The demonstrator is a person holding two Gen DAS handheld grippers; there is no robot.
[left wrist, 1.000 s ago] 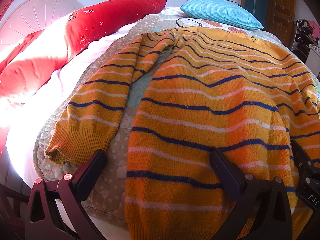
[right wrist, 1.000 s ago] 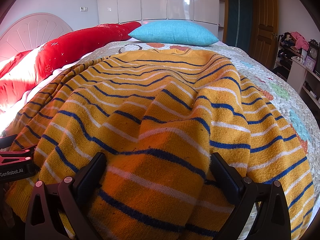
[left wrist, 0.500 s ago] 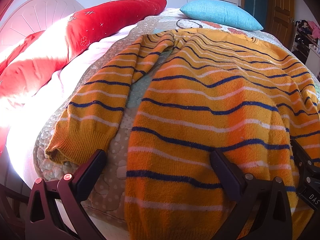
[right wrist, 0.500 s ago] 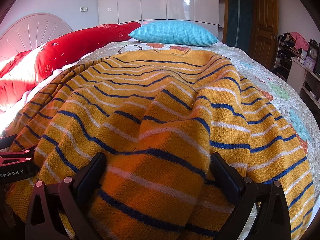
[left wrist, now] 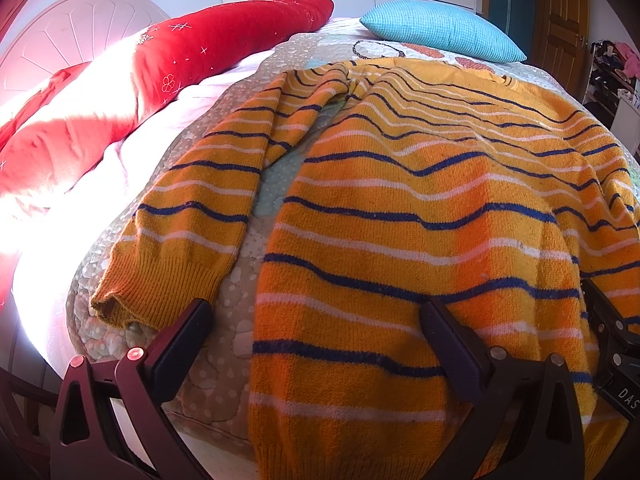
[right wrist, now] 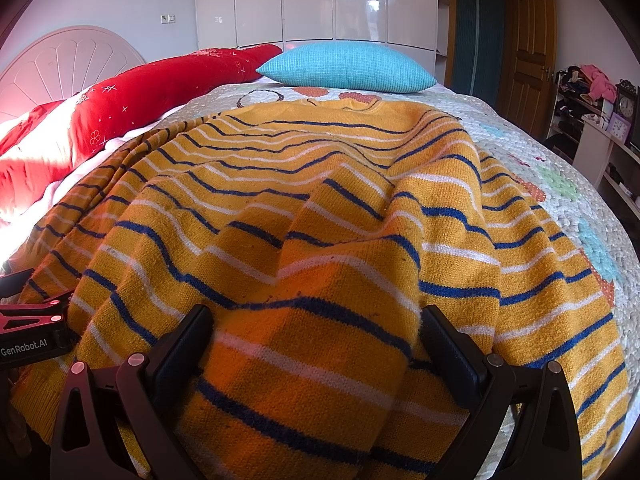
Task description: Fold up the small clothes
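Observation:
A yellow sweater (left wrist: pixel 420 216) with blue and white stripes lies spread on the bed, hem toward me. Its left sleeve (left wrist: pixel 192 232) lies straight beside the body, cuff near the bed's front edge. My left gripper (left wrist: pixel 316 320) is open over the hem's left part, one finger beside the cuff, the other on the body. In the right wrist view the sweater (right wrist: pixel 320 208) is bunched, with a raised fold of its right sleeve in front. My right gripper (right wrist: pixel 316 332) is open around that fold. The left gripper also shows at the left edge of the right wrist view (right wrist: pixel 28 328).
The bed has a pale quilted cover (right wrist: pixel 540 168). A red bolster (left wrist: pixel 160 72) lies along the left and a blue pillow (left wrist: pixel 436 28) at the far end. A shelf with clothes and clocks (right wrist: pixel 600 112) stands at the right. A wooden door (right wrist: pixel 528 48) is behind.

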